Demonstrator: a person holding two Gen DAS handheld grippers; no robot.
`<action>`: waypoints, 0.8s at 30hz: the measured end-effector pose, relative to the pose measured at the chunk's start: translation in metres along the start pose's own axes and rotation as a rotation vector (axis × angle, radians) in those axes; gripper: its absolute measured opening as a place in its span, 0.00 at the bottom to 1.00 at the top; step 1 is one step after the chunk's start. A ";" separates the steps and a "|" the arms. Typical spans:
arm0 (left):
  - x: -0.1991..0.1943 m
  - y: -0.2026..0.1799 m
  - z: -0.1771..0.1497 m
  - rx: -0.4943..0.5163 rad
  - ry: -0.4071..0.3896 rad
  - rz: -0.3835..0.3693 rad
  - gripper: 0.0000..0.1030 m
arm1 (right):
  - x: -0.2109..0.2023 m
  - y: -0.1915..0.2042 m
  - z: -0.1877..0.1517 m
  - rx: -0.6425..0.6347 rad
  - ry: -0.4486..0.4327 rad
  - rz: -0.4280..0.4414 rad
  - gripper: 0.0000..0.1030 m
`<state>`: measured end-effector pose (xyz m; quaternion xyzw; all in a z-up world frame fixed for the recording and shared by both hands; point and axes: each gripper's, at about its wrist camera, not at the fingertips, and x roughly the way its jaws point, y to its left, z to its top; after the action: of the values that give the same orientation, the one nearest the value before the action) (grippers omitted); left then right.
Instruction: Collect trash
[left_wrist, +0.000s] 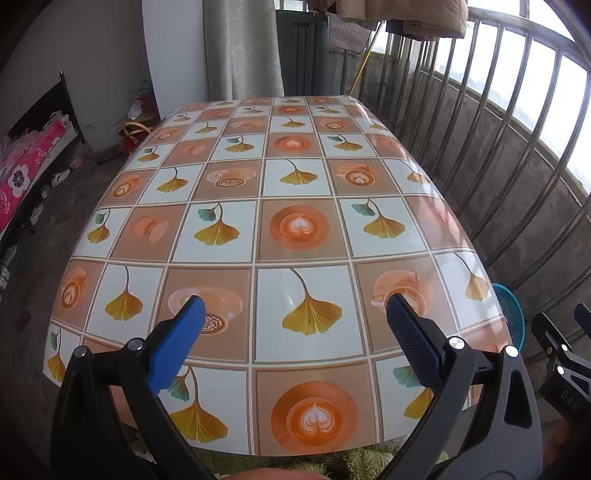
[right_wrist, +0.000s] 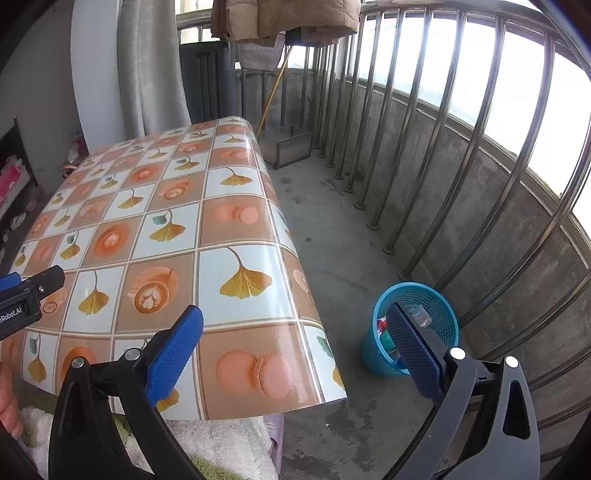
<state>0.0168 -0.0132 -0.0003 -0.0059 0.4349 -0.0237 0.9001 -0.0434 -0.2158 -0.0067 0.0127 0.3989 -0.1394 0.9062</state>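
A blue mesh waste basket (right_wrist: 439, 306) stands on the concrete floor right of the table; it holds a clear plastic piece (right_wrist: 421, 315) and some coloured scraps. Its rim also shows in the left wrist view (left_wrist: 511, 310). My left gripper (left_wrist: 295, 308) is open and empty above the near part of the patterned tablecloth (left_wrist: 295, 206), which carries no loose trash. My right gripper (right_wrist: 295, 317) is open and empty, held over the table's right edge (right_wrist: 291, 254), with its right finger (right_wrist: 413, 343) in front of the basket.
A steel railing (right_wrist: 424, 155) on a low concrete wall runs along the right. A curtain (left_wrist: 240, 48) and hanging clothes (right_wrist: 288, 18) are at the back. A bed with pink bedding (left_wrist: 26, 173) is far left. A fluffy towel (right_wrist: 207, 443) lies below the table's near edge.
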 end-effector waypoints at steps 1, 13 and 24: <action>0.000 -0.001 0.000 0.002 -0.001 -0.001 0.91 | 0.000 0.000 0.000 0.001 0.001 0.000 0.94; 0.001 -0.004 -0.002 0.013 0.006 0.002 0.91 | -0.001 0.001 0.000 0.000 -0.003 0.023 0.94; 0.000 -0.007 -0.001 0.031 0.009 0.006 0.91 | 0.001 0.002 -0.001 0.001 0.006 0.046 0.94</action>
<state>0.0152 -0.0205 -0.0007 0.0095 0.4384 -0.0279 0.8983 -0.0427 -0.2146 -0.0083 0.0225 0.4014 -0.1186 0.9079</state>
